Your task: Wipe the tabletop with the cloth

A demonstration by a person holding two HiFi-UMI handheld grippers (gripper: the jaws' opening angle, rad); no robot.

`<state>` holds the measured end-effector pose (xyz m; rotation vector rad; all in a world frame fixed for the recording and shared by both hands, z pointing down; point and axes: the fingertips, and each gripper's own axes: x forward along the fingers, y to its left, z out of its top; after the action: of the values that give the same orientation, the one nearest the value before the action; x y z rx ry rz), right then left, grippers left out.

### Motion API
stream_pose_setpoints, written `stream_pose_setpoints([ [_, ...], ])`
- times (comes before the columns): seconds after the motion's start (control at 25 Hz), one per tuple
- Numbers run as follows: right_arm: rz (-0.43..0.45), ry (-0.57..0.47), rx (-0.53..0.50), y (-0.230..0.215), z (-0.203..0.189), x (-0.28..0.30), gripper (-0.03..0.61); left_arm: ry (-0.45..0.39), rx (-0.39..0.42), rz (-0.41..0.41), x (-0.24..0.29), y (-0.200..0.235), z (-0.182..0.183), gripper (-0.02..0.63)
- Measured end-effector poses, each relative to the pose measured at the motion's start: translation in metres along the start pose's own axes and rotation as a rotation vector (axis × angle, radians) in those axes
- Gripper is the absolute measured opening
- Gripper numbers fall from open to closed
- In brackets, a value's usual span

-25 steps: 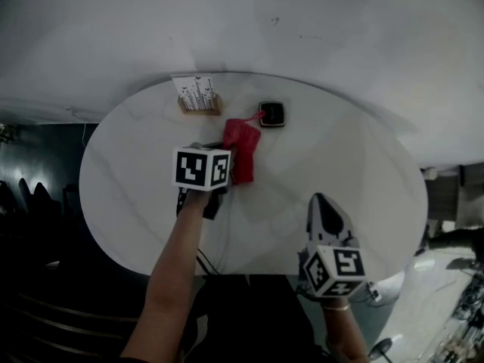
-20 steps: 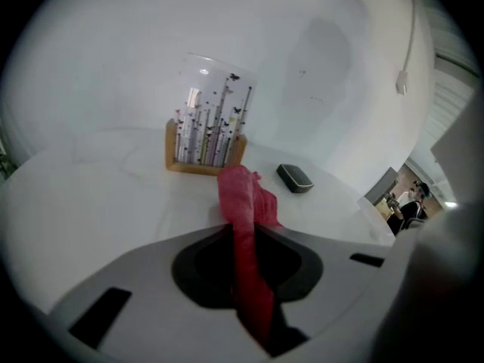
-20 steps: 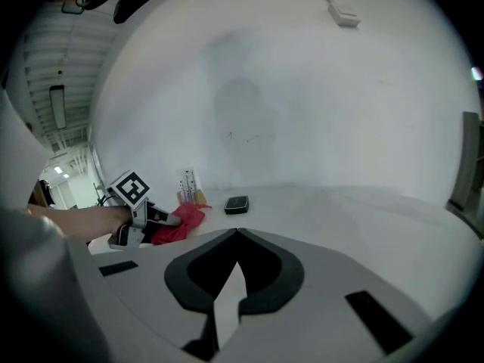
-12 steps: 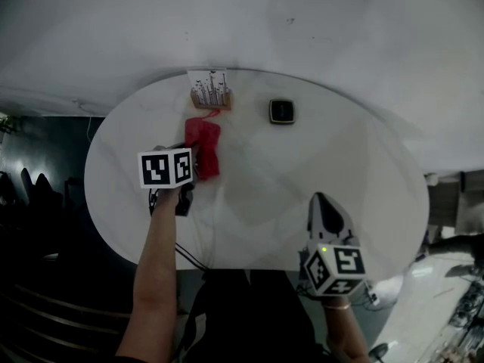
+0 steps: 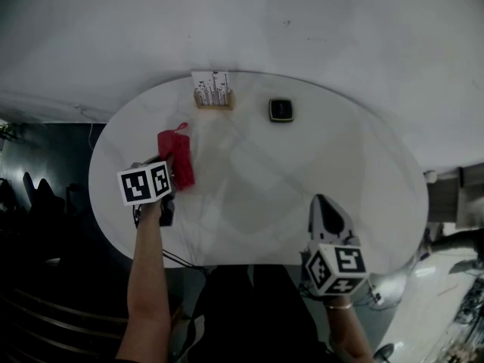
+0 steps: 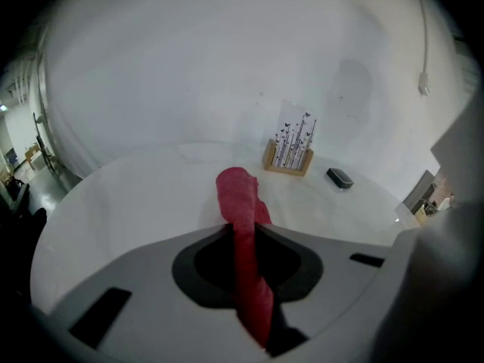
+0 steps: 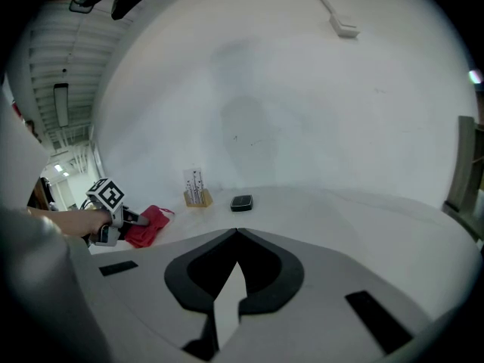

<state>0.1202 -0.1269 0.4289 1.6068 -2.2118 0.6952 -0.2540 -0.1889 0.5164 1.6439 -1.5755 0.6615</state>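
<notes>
No words to read here

A white card (image 5: 212,87) stands in a small wooden stand (image 5: 215,102) at the top middle of the desk (image 5: 318,165). It has thin dark marks on it, but they are too small to read. The cube at the lower left (image 5: 144,184) and the cube at the lower right (image 5: 335,269) show black and white squares, not letters or numbers. The little black box (image 5: 280,110) near the card shows no print.
</notes>
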Motion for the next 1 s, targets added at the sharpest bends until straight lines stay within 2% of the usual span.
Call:
stream_pose_setpoints([
  [0.24,0.006,-0.022,-0.004,0.012,0.0,-0.011,0.002,-0.113,-0.057,0.057,-0.042,0.025,-0.001,0.053],
  [0.4,0.008,-0.048,-0.011,0.019,0.005,-0.018,0.002,-0.184,-0.049,0.072,-0.068,0.024,0.003,0.052],
  [0.76,-0.017,-0.135,-0.018,0.023,0.026,-0.038,0.002,-0.333,0.06,0.011,-0.106,-0.023,0.023,0.052],
  [1.0,-0.034,-0.181,-0.016,0.018,0.034,-0.053,0.002,-0.4,0.132,-0.088,-0.116,-0.077,0.035,0.053],
])
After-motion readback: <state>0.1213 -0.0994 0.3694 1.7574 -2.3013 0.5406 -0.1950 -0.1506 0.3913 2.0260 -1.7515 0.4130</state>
